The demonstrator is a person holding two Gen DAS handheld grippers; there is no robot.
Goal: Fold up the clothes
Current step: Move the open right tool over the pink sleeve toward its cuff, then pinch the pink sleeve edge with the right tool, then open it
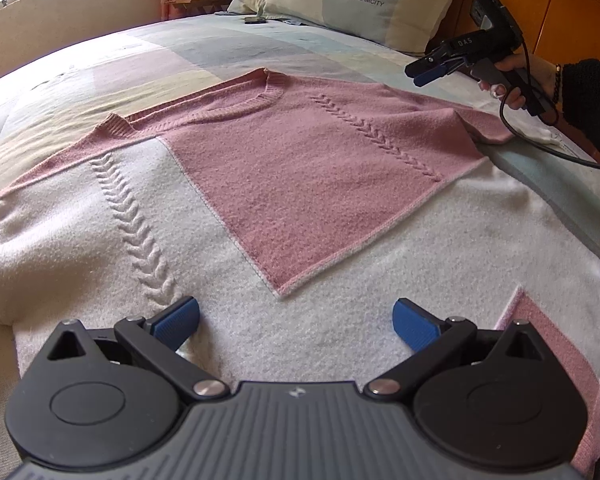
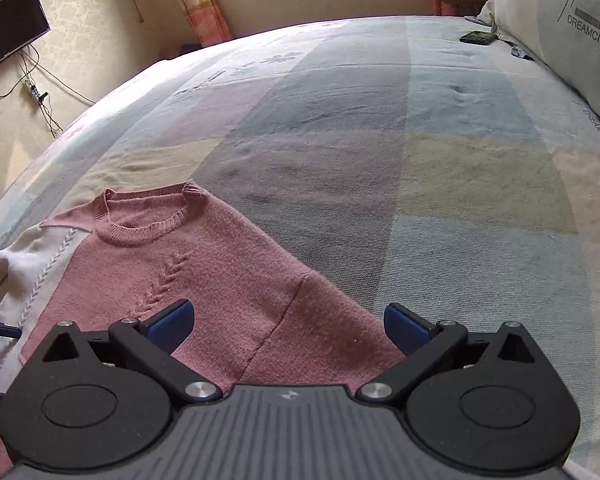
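Left wrist view, left gripper spread empty over pink-and-white sweater, hem cut off, right gripper likewise spread, empty.

Pink and white knit sweater with braided cable lines; pastel patchwork bedspread at 12 o'clock; blue fingertips on black gripper.
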